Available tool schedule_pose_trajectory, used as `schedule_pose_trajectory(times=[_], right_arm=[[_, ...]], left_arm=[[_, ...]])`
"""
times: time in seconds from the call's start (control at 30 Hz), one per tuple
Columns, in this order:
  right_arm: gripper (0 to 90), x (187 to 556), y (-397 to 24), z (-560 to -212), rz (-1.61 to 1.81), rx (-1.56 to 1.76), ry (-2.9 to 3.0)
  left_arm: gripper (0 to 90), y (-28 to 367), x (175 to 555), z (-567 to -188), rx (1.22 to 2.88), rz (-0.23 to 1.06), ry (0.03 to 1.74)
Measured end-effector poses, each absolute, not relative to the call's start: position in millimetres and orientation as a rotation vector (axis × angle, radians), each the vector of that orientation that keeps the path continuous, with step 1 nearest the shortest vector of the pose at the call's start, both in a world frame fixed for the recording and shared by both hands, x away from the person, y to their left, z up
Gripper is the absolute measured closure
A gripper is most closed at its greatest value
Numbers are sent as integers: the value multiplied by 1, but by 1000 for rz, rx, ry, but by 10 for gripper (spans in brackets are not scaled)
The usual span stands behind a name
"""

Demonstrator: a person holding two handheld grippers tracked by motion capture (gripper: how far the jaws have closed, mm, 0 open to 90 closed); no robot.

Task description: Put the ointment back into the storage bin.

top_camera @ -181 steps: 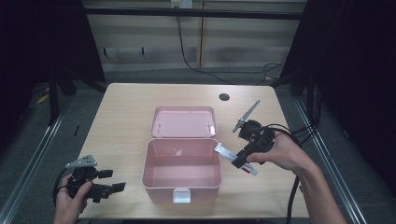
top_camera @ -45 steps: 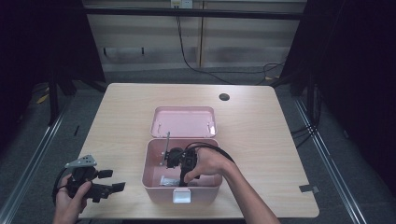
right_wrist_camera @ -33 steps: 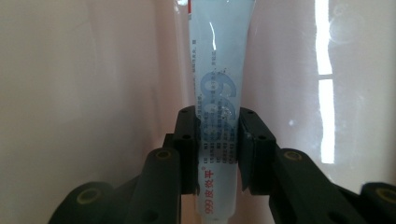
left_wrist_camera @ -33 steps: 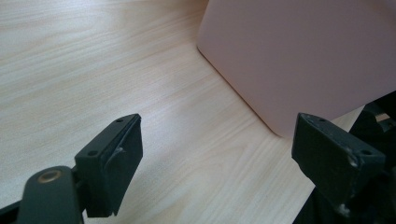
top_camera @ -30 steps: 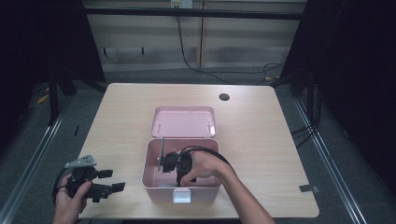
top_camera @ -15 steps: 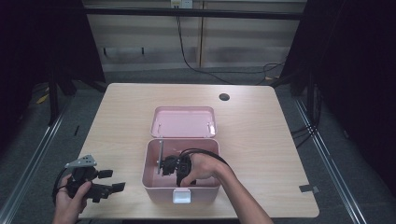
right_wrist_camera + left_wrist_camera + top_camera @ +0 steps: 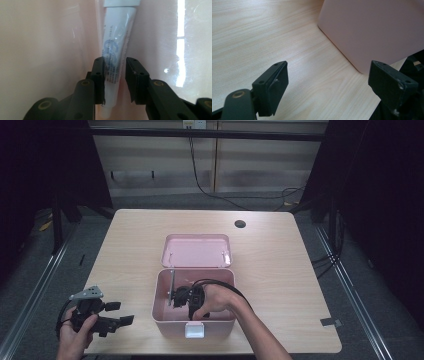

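The white tube (image 7: 115,62) lies inside the pink box (image 7: 161,315) on the table — light, soft, squashable; best held mid-body. The right gripper (image 7: 114,80), jaws just opening, brackets it loosely.

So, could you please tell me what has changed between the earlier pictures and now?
The right hand-held gripper carried the white tube from beside the pink box down into it. Its jaws have just been opening: a gap shows at one pad, with the tube between them against the box's inside. The left hand-held gripper, open by the table's near edge, the box and its open lid stayed put.
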State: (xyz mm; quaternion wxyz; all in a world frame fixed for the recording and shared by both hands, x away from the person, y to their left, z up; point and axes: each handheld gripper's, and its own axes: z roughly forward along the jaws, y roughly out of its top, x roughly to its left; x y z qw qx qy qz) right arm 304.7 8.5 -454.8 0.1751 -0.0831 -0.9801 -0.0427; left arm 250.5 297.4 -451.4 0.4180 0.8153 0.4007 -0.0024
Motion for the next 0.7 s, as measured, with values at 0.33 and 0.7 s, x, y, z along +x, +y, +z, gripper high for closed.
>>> schedule_pose_trajectory(times=[0.33,0.7], right_arm=[[671,306,7,-446,-155,-240,-2790],[650,305,-5,-428,-200,-299,-2817]], left_arm=[[164,297,250,-452,2043,-9,1009],[165,297,251,-452,2047,-10,1004]])
